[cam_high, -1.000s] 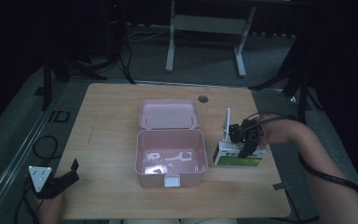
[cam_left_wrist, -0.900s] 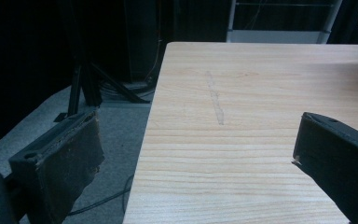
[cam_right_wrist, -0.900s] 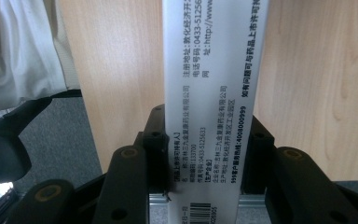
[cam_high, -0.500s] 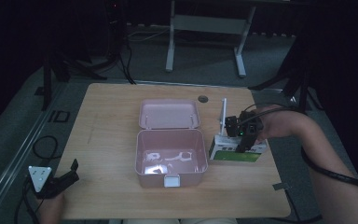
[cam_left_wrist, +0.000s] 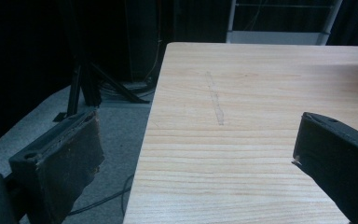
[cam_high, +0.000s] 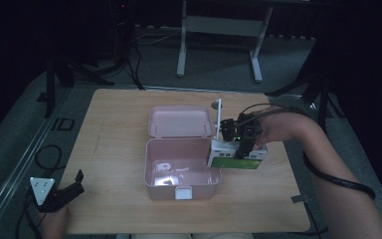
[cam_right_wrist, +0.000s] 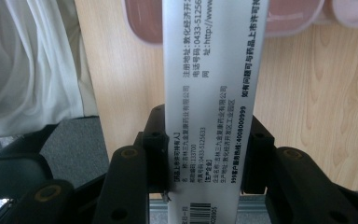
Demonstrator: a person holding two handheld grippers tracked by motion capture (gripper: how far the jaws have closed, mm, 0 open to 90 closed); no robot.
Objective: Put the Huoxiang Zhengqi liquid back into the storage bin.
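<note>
At 3 o'clock of the case, the right gripper clamps the box between its jaws; the left gripper, at 8 o'clock, gapes empty.

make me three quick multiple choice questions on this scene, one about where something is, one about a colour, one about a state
1. Where is the left gripper?
A. Near the table's front left corner
B. Inside the box
C. Beside the lid hinge

2. What colour is the open lunch box?
A. Blue
B. Pink
C. Yellow

3. What is the right gripper doing?
A. Hanging open over the bare table
B. Shut on the white and green carton
C. Pressing the lid closed

Answers:
1. A: the high view shows it low at the left by the table edge, and its own view looks across bare wood.
2. B: both the tray and the flipped-back lid are pink.
3. B: in the right gripper view the black jaws press on both sides of the printed carton.
</note>
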